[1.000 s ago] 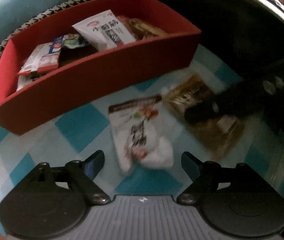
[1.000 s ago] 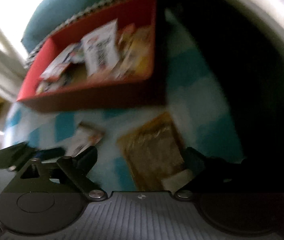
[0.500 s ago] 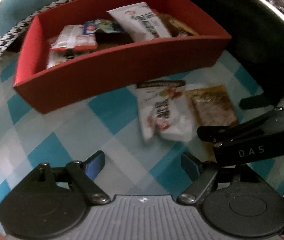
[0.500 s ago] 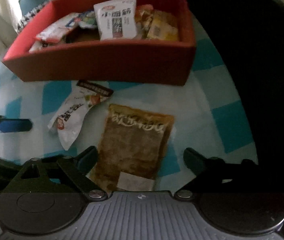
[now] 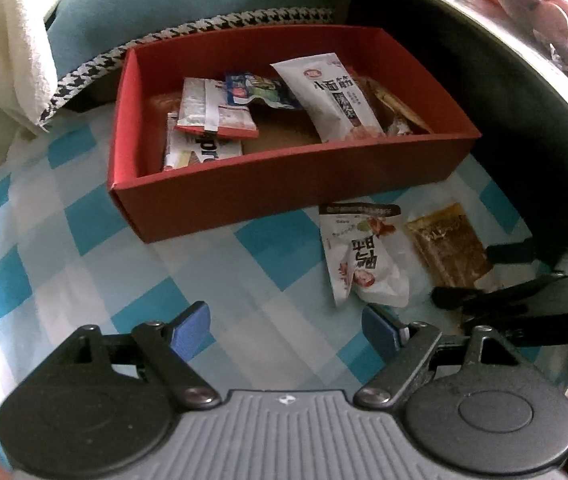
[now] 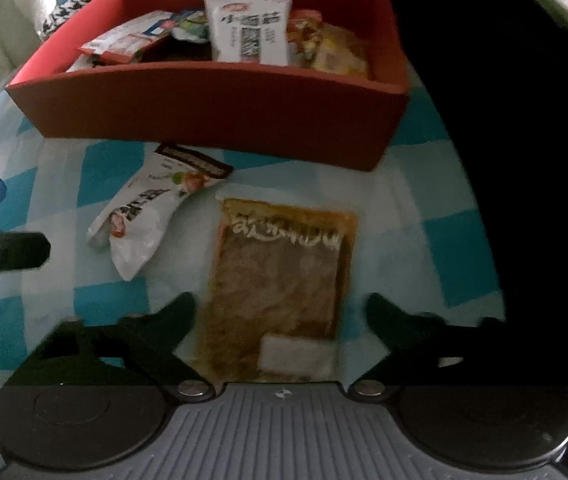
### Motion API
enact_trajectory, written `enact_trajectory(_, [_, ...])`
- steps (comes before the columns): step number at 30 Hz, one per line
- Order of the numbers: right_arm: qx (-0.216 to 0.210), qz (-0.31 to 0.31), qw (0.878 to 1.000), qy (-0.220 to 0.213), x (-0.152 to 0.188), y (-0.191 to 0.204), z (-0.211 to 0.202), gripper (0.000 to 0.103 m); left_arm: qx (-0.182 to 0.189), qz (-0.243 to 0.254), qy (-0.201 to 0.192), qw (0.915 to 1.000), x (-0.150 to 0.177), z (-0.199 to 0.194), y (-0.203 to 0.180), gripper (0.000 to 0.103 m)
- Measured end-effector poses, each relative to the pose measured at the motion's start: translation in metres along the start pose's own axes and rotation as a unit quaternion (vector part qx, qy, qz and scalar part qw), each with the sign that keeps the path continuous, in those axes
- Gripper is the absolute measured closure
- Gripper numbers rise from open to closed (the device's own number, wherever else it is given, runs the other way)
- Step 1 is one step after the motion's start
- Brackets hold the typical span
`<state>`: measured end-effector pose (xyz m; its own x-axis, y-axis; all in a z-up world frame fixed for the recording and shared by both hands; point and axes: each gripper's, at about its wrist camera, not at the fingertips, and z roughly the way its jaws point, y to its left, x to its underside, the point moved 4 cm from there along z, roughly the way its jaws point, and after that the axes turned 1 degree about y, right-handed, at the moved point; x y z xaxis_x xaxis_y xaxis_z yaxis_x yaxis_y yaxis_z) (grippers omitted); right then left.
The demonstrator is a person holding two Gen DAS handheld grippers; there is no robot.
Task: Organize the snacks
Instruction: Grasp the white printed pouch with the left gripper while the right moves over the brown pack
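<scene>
Obscured items
Brown packet (image 6: 279, 288): near end hidden behind gripper body. Packets at box's (image 5: 284, 192) right end overlapped, unidentifiable.

The worktop (image 5: 83, 248) is covered with a cloth of blue and white squares. A red box (image 5: 284, 184) stands directly on it, at the far side. In front of the box, two snack packets lie flat on the cloth. The white packet (image 5: 358, 256) lies on the left, and its dark top edge is just beside the box wall. The brown packet (image 6: 279, 280) lies on the right, just beside the white one; I cannot tell if they touch.
</scene>
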<state>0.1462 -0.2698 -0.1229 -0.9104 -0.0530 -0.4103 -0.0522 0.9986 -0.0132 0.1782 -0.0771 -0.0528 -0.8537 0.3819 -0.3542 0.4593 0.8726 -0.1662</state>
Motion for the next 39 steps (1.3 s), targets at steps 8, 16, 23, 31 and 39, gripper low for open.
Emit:
enact_trajectory(8, [-0.017,0.013,1.000,-0.012,0.009,-0.017,-0.013,0.030,0.020,-0.016,0.008,0.9996,-0.017,0.026,-0.024,0.026])
enact_trajectory(16, [-0.032,0.069,0.996,-0.036,0.006,-0.052,-0.034,0.030,-0.027,-0.003,0.018,0.9995,-0.028,0.059,-0.041,0.024])
enact_trajectory(23, [-0.029,0.069,0.996,-0.041,0.005,-0.053,-0.036,0.029,-0.066,-0.020,0.024,0.9974,-0.035,0.066,-0.048,0.024])
enact_trajectory(31, [-0.029,0.067,0.996,-0.049,0.001,-0.049,-0.039,0.029,-0.058,-0.017,0.010,0.9981,-0.030,0.052,-0.052,0.070])
enact_trajectory(39, [-0.035,0.043,0.997,-0.053,-0.004,-0.034,-0.040,0.029,-0.100,-0.005,0.007,0.9949,-0.019,0.018,-0.033,0.087])
